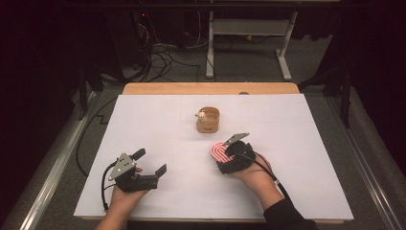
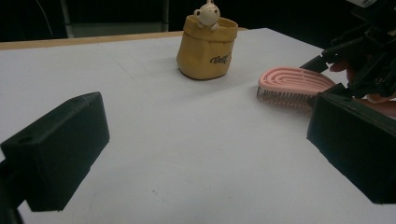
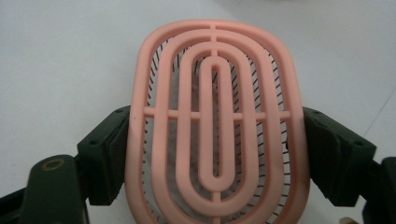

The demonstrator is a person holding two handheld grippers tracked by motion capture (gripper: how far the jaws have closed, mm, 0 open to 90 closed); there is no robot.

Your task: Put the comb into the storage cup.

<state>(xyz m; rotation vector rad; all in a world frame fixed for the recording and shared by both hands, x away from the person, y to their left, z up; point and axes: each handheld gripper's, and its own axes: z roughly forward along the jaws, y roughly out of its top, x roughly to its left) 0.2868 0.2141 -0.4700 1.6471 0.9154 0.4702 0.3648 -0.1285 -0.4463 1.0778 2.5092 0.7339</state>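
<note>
The right gripper (image 1: 229,154) pinches the pink brush (image 3: 217,126) by its edges just in front of the yellow pot (image 1: 208,120), so it could slip or tip sideways, while the left gripper (image 1: 146,165) waits spread.

Got the pink vented hairbrush (image 3: 217,126) sitting right between my right gripper (image 3: 217,154) jaws, one black jaw pressed on each long edge. I'm looking down on its back: nested oval loops with a crossbar, thin dark bristles poking out underneath through the slots. It's over the plain white table (image 3: 60,56), rounded end pointing away from me.
</note>
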